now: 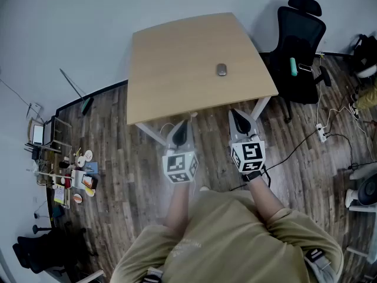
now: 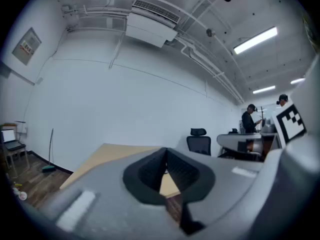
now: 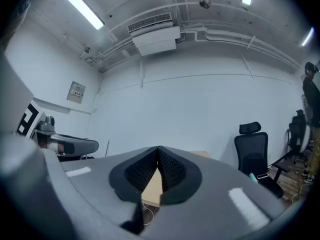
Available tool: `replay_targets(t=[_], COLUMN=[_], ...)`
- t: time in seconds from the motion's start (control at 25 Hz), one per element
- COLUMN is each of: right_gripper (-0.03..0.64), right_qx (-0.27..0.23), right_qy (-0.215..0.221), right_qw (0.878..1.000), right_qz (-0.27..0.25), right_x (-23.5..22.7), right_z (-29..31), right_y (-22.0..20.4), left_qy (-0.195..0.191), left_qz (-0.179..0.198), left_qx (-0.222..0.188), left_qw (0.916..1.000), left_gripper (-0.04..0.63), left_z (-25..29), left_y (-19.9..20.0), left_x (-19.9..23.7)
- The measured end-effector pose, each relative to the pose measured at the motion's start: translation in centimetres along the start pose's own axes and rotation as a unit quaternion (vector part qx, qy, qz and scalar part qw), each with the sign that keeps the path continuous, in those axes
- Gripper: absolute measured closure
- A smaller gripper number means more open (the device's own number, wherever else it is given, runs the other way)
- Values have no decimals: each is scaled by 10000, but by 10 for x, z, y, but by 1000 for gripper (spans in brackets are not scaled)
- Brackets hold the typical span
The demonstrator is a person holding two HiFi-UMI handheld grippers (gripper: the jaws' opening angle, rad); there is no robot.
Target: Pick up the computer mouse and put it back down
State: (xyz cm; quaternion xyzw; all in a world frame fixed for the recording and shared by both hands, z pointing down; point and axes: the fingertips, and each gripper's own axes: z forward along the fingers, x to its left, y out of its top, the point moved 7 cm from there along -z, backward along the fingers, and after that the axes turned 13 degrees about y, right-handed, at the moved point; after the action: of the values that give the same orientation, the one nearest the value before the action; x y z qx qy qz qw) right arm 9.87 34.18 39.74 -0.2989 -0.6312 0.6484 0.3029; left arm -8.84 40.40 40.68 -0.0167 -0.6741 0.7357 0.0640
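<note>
Seen from the person's head, the camera looks steeply down past the left tool (image 1: 181, 133) and right tool (image 1: 240, 121) onto the wooden surface (image 1: 194, 58) just ahead. Each tool's own camera rides close behind its jaws, low and level, facing the far white wall (image 2: 125, 109). All three views share the surface and the black office chair (image 1: 300, 40) beside it.

Head view: the left gripper (image 1: 182, 125) is blurred, and its fingers (image 1: 179, 135) cannot be told apart there. The computer mouse (image 1: 221, 69) is too small for detail. The clutter (image 1: 73, 178) on the floor (image 1: 135, 175) at nine o'clock is too small to identify. The person's torso (image 1: 230, 246) is cut off at six o'clock. In the left gripper view, that gripper's own body hides most of the counter (image 2: 95, 159).
</note>
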Motion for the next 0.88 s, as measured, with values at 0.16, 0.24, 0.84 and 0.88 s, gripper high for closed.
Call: replay_targets(t=[0.16,0.24,0.84,0.88], right_gripper=[609,609,609,609], right_qx=[105,186,724,708], right_qy=[-69,-61,224,271], right_qw=[9999,9998,9970,9970], right_qz=[80,48,165,181], right_x=[21,35,54,48], right_z=[22,32,75,83], right_y=[-6,-9,-44,-46], left_qy=[-15,-24,-171,-140], left_qz=[-89,-155,-474,-471], left_qx=[34,73,460,466], left_qw=[10000,9998,9977,9977], left_gripper=[595,595,595,595], left_z=[0,-3,8,16], left_y=[-3,-7,-43,-44], left_x=[33,49,72,71])
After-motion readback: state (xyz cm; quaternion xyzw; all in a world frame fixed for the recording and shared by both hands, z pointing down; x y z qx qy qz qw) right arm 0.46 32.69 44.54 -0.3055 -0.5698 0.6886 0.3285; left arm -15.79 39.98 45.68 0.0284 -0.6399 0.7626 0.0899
